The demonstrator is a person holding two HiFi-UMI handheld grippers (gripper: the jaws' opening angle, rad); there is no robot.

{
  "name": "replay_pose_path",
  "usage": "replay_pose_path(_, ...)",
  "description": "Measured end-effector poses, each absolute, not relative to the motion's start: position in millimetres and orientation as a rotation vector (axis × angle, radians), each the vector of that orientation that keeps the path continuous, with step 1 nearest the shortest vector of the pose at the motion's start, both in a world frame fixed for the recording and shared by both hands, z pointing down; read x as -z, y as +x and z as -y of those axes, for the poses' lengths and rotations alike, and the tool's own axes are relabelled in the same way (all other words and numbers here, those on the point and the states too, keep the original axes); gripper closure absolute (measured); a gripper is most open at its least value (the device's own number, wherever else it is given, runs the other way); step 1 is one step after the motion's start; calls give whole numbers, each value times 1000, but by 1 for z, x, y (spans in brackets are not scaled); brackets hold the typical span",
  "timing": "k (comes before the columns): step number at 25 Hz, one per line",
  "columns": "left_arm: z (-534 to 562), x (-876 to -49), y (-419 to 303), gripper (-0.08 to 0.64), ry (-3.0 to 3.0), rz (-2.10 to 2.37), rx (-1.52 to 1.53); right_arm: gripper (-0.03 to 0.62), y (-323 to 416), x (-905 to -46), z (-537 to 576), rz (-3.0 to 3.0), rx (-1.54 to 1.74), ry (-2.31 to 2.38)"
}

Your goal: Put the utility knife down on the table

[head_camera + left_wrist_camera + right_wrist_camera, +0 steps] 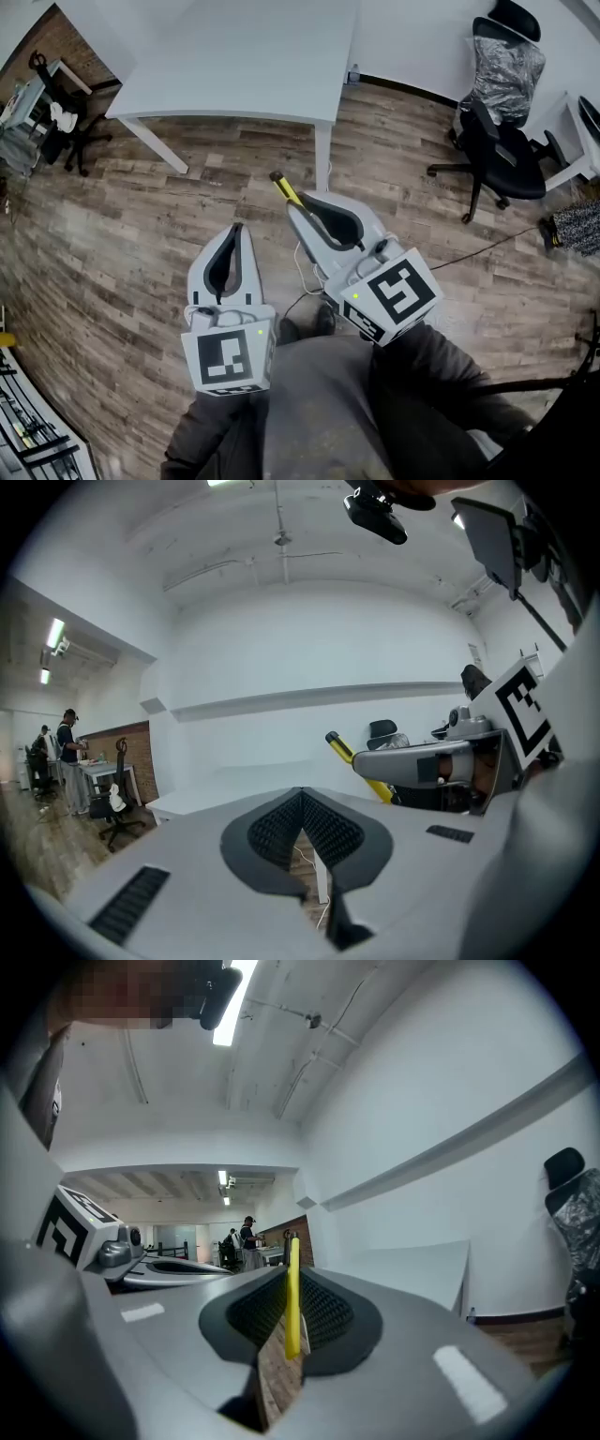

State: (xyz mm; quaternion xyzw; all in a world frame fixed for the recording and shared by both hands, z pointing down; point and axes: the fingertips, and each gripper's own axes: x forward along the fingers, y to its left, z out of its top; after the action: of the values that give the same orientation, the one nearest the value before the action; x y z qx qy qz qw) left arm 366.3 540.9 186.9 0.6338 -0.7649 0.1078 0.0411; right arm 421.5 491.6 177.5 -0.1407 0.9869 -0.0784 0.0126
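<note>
White table (234, 56) ahead; office chair (502, 141) beside; right tool (298, 208) clamps utility knife (283, 188); left tool (236, 231) closed

The table (234, 56) stands far, ahead of both grippers. The left gripper (235, 230) sits near left. The right gripper (296, 208) is just beside it, to the right, with the utility knife (285, 190) between its jaws, projecting toward the table. An office chair (506, 150) stands far right.
</note>
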Motion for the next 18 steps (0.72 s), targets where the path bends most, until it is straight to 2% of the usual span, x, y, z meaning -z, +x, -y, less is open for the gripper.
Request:
replay_pose_path(9,-543,-198,333,558,1833,2369,-345,549,392,-185,-486,-3088,297,-375)
replay_pose_path(18,-503,-214,245,558,1826,2359,-264,549,317,-204,-450,-3138,281,-419)
